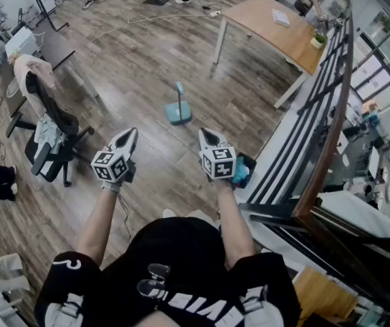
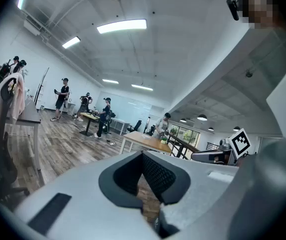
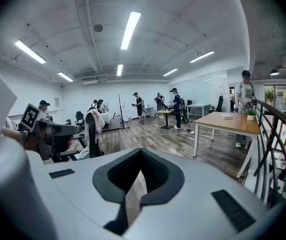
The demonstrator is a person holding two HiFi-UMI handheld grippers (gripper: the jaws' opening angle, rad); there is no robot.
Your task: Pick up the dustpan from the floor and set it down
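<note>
Dustpan [image 1: 178, 112] untouched, left gripper [image 1: 131, 133] closed, right gripper [image 1: 204, 133] closed

The dustpan [image 1: 178, 111] is coloured teal. The floor [image 1: 147, 53] is patterned in brown wood-grain planks. The left gripper [image 1: 131, 132] and the right gripper [image 1: 203, 133] are coloured pale grey, and their cubes are marked with black-and-white squares. The table [image 1: 276, 36] is topped in light wood.

The head view looks steeply down past the left gripper [image 1: 132, 132] and right gripper [image 1: 203, 132] to the floor [image 1: 147, 67]. Each gripper view sits close behind its jaws, nearly level, and both share the wooden table [image 1: 276, 29].
</note>
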